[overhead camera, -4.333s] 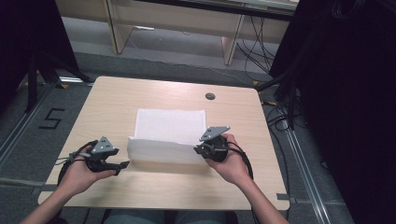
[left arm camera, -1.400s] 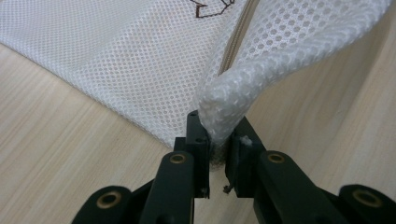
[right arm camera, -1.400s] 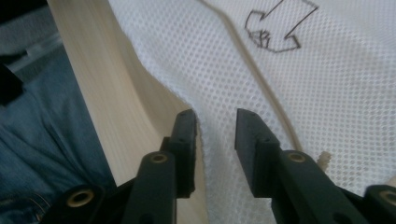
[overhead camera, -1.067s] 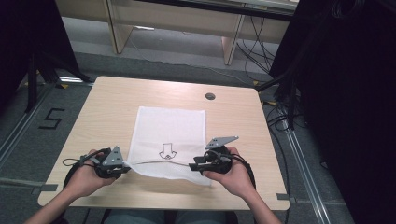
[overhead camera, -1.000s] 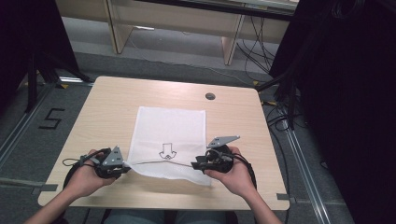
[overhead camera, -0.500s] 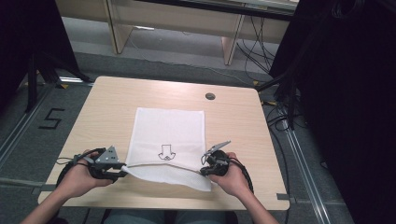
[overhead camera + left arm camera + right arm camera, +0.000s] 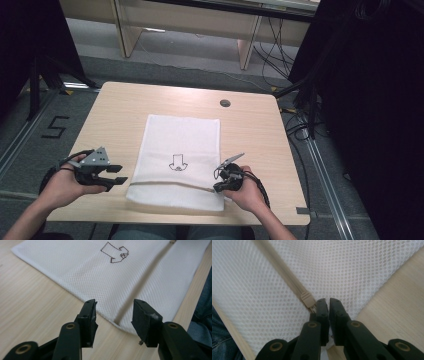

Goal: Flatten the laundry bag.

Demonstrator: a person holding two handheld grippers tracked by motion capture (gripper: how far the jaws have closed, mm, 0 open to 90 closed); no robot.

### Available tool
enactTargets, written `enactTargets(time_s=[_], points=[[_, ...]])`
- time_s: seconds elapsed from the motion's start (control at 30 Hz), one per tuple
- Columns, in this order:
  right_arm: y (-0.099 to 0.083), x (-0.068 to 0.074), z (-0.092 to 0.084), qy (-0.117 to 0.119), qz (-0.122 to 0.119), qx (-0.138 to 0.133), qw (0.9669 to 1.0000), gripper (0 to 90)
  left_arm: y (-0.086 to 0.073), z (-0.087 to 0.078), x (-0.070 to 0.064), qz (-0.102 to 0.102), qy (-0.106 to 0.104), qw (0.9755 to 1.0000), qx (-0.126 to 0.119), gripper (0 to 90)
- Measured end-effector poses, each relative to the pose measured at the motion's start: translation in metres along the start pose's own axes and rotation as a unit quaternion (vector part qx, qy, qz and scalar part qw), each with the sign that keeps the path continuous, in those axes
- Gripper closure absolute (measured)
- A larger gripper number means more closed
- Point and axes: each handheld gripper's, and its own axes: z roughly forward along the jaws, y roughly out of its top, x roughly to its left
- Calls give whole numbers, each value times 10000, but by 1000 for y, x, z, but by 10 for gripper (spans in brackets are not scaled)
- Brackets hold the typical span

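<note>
High view: left hand-held gripper (image 7: 112,181) just opened, empty, beside mesh bag's (image 7: 180,145) edge; right hand-held gripper (image 7: 220,187) pinches zipper pull (image 7: 307,300).

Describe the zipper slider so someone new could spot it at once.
On the wooden table lies a white mesh bag with an arrow drawing. Along its near edge runs a beige zipper; the slider sits at its right end, a small ribbed beige tab beside the right tool.

Even, soft overhead light on the tabletop (image 7: 125,110); w/ no glare and only faint shadows. Surroundings at both sides of high view go very dark. High view is lo-res, slightly soft. Left gripper view: mesh bag (image 7: 100,272) sharp, tool jaws near lens slightly soft. Right gripper view: close-up, mesh crisp in the middle, blurring twd edges.
</note>
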Motion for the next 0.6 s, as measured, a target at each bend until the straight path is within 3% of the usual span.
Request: enactTargets(time_s=[0.1, 0.17, 0.27, 0.3, 0.37, 0.43, 0.47, 0.5, 0.6], points=[[0, 1, 1, 10, 8, 17, 10000, 864, 3, -3, 1, -90, 143, 9998, -84, 574], [0, 1, 1, -14, -3, 10, 10000, 861, 8, 5, -4, -172, 63, 9998, -128, 618], [-1, 1, 1, -17, 10, -8, 10000, 862, 12, 14, -9, -108, -83, 9999, -34, 679], [-1, 1, 1, -10, 35, -4, 10000, 862, 14, 20, -14, -232, -113, 9997, 37, 679], [-1, 1, 1, -21, 26, -9, 10000, 863, 19, 35, -25, -251, -368, 9987, 256, 751], [-1, 2, 1, -41, 12, -5, 10000, 864, 24, 51, -37, -180, -587, 9964, 580, 813], [-1, 2, 1, -41, 12, -5, 10000, 864, 24, 51, -37, -180, -587, 9964, 580, 823], [-2, 2, 1, -43, 28, -5, 10000, 863, 28, 57, -40, 109, -638, 9933, 955, 834], [-2, 1, 2, -35, -26, -28, 10000, 863, 31, 68, -47, 95, -718, 9917, 1067, 844]])
